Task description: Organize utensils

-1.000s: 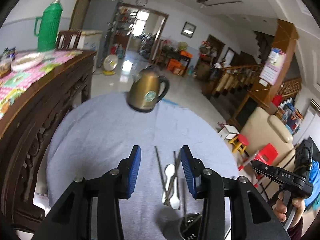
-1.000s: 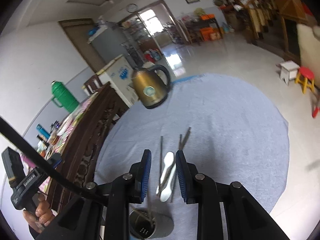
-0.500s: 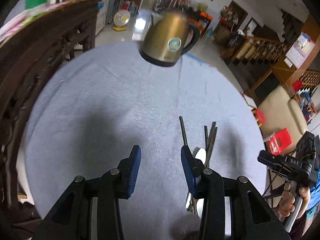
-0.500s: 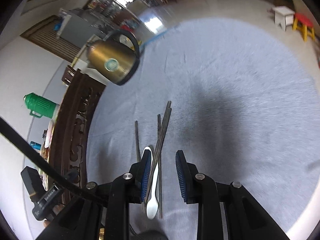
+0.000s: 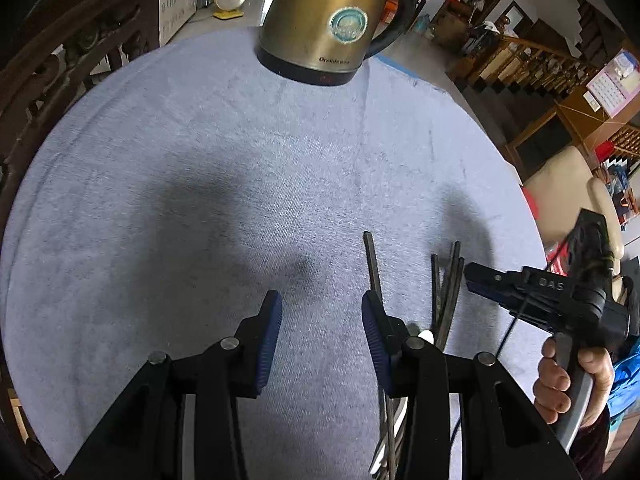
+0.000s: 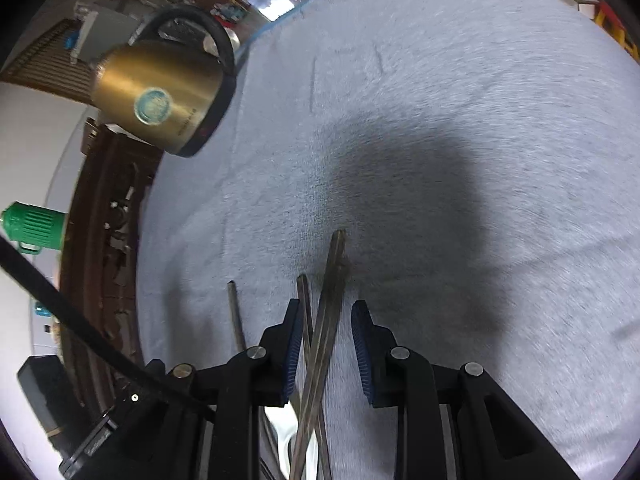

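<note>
Both cameras sat just behind their jaws, low and close over the desk (image 5: 168, 168), tilted down along the fingers. The left wrist view faced the brass kettle (image 5: 328, 20) head-on. The right wrist view was rolled, with the kettle (image 6: 160, 96) at upper left. They shared the kettle, the grey cloth and the dark chopsticks (image 5: 448, 284) (image 6: 324, 320).

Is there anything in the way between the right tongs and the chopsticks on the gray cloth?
Nothing visible blocks them. The right tongs are open, and the crossed chopsticks already lie between the two blue pads on the cloth. The kettle sits far off at the table's edge.
</note>
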The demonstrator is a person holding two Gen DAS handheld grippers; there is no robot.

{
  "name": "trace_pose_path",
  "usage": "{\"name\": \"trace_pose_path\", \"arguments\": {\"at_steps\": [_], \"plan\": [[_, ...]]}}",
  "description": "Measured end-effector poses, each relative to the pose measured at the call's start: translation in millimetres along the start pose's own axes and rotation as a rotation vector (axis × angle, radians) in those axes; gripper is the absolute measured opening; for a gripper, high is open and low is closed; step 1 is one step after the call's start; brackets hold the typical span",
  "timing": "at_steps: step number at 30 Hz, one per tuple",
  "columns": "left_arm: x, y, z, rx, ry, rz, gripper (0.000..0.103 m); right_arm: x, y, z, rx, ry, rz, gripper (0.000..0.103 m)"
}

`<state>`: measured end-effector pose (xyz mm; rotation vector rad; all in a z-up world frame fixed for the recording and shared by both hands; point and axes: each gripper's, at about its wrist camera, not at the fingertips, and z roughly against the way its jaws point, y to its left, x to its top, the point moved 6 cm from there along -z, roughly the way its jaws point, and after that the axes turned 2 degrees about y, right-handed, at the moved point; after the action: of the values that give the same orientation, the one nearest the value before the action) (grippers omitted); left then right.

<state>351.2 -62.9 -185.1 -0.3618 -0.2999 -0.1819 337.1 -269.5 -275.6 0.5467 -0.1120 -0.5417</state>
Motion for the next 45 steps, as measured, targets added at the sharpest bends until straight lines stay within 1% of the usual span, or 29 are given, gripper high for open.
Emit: {"name": "trace_pose_path", "arguments": {"at_steps": [2, 3, 4, 8, 10, 12, 16, 19, 24, 29, 31, 32, 33, 34, 35, 38, 39, 42, 45], "plan": [[4.5, 1.0, -3.6, 0.002, 0.004, -0.003, 0.042, 0.7, 2.7, -11.3, -0.061, 0.020, 0.011, 0.027], [6.1, 0.1, -5.6, 0.005, 0.005, -0.006, 0.042, 2.4, 5.2, -11.3, -0.070, 0.006, 0.019, 0.023], [7.2, 0.1, -6.8, 0.008, 0.006, -0.008, 0.042, 3.8, 7.7, -12.0, -0.083, 0.006, 0.032, 0.014], [12.6, -3.7, -12.4, 0.017, 0.012, -0.023, 0.040, 3.5, 15.3, -13.5, -0.103, -0.015, 0.072, 0.010], [13.9, -8.7, -16.7, 0.017, 0.021, -0.032, 0.029, 0.9, 16.5, -7.2, -0.090, -0.044, 0.084, 0.010], [17.4, -15.8, -22.9, 0.012, 0.033, -0.037, 0.026, -1.8, 15.6, 5.5, -0.046, -0.081, 0.089, 0.010], [24.1, -31.0, -35.9, 0.011, 0.042, -0.053, 0.026, -4.8, 10.3, 32.2, 0.033, -0.140, 0.103, 0.010], [26.8, -39.3, -45.1, 0.007, 0.056, -0.047, 0.025, -6.0, 5.1, 47.3, 0.086, -0.161, 0.106, 0.010], [33.6, -49.6, -62.6, 0.033, 0.072, -0.043, 0.025, -4.5, -8.4, 63.9, 0.179, -0.196, 0.080, 0.009], [37.2, -61.0, -81.5, 0.048, 0.093, -0.061, 0.025, -7.8, -20.1, 71.3, 0.255, -0.196, 0.071, 0.009], [39.6, -64.3, -82.7, 0.061, 0.074, -0.082, 0.024, -9.5, -22.2, 72.6, 0.284, -0.196, 0.066, 0.008], [40.3, -64.8, -83.1, 0.067, 0.068, -0.085, 0.021, -10.6, -24.0, 75.7, 0.294, -0.200, 0.067, 0.008], [41.2, -63.7, -83.4, 0.078, 0.065, -0.086, 0.008, -11.0, -24.2, 77.7, 0.302, -0.204, 0.069, 0.008], [41.6, -61.9, -84.0, 0.083, 0.065, -0.086, 0.006, -11.7, -24.1, 80.4, 0.309, -0.211, 0.072, 0.008], [40.8, -60.8, -84.3, 0.079, 0.058, -0.088, 0.006, -11.1, -23.6, 81.1, 0.314, -0.214, 0.074, 0.008], [38.4, -56.6, -75.5, 0.111, 0.019, -0.105, 0.005, -12.9, -16.8, 88.5, 0.313, -0.239, 0.096, 0.008], [37.8, -55.4, -69.5, 0.101, 0.003, -0.100, 0.005, -13.5, -15.2, 91.0, 0.309, -0.248, 0.103, 0.008], [37.6, -55.8, -44.7, 0.081, -0.056, -0.103, 0.005, -18.3, -8.6, 104.0, 0.306, -0.287, 0.130, 0.007], [33.4, -61.9, -9.2, 0.058, -0.124, -0.118, 0.005, -25.7, -4.0, 118.7, 0.298, -0.322, 0.149, 0.007]]}}
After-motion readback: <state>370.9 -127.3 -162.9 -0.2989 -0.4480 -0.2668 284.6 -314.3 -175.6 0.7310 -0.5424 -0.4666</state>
